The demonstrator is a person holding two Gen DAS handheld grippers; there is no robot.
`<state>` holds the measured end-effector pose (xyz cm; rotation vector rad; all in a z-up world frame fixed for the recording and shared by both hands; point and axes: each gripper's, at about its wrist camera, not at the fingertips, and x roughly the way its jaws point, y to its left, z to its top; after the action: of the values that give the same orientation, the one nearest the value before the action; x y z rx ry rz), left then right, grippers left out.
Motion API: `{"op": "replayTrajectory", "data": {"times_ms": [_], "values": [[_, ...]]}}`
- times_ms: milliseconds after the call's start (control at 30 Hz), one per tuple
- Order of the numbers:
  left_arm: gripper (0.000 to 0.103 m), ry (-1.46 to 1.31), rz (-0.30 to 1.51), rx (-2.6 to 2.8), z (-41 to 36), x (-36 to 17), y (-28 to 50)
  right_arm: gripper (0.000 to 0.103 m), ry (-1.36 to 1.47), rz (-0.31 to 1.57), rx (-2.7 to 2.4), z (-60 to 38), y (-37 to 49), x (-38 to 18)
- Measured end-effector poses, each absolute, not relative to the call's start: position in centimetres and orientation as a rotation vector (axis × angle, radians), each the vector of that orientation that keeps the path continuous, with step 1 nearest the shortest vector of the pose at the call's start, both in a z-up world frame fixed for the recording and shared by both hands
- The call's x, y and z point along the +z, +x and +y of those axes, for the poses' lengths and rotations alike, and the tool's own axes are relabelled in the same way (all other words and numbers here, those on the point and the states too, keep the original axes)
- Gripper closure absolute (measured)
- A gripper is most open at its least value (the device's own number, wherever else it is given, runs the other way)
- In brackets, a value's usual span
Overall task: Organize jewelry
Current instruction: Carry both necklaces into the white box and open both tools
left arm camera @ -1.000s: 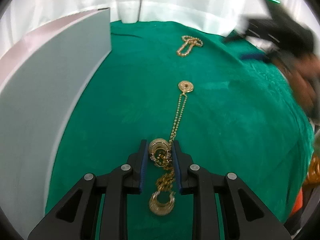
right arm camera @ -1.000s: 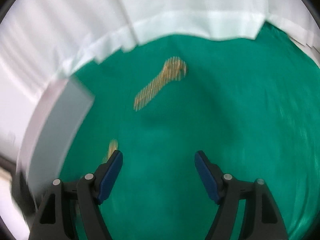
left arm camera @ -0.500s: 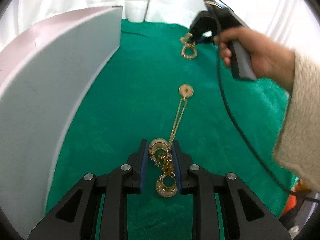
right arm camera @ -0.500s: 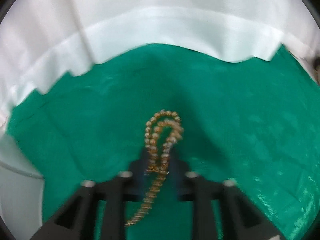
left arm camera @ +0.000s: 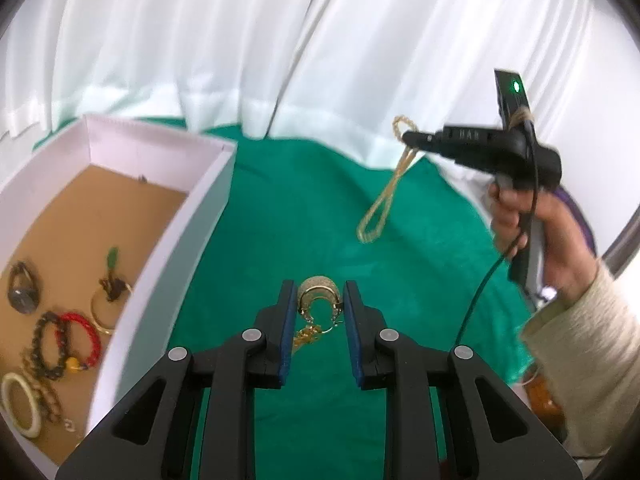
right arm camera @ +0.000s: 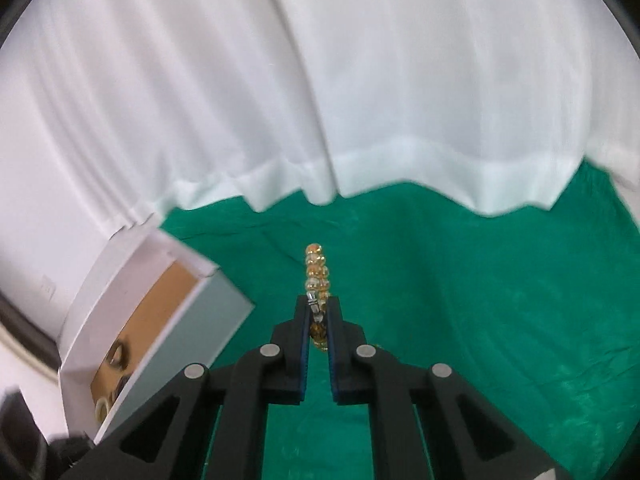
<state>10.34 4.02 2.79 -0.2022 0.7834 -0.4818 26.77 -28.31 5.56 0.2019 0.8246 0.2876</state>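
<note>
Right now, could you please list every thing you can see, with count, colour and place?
Box: one, white, brown floor, left on the cloth.
Bracelets and rings: several, red, dark, cream, gold, inside the box.
Earrings: gold, clamped in the left gripper.
Bead bracelet: one, amber, hanging from the right gripper.
Cloth: one, green, covering the table.
Curtain: white, behind.
Left gripper: black, shut.
Right gripper: black, shut.
Right hand: one, cream sleeve.

Green cloth point(left arm camera: 280, 216), white box point(left arm camera: 160, 248), amber beaded bracelet point(right arm camera: 317, 276), gold earring point(left arm camera: 320, 294)
</note>
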Motion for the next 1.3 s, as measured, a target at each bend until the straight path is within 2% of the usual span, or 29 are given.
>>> {"op": "replayTrajectory", "data": {"times_ms": [367,667,1000,1167,1300], "values": [[0.081,-0.256,0.670,-0.468,10.7,11.7,5.2,0.095,0.101,0.698,0.488,-19.9,20.0,13.7],[0.081,-0.246,0.616,-0.297,18.1,14.8,5.4,0.095,0.078,0.647,0.635,-11.6,20.3,17.1],[0.081,-0.290,0.665,-0.008,27.7,9.5,8.9,0.095,0.053,0.675,0.766,-1.6,24.2,14.7],[0.081,-0.305,0.762,0.061,30.2,4.3,11.3,0.095,0.010,0.749,0.770,2.0,26.5,10.1],[0.081,-0.309,0.853,0.102,30.8,-0.1,12.9,0.095,-0.065,0.868,0.712,3.9,28.4,4.0]]}}
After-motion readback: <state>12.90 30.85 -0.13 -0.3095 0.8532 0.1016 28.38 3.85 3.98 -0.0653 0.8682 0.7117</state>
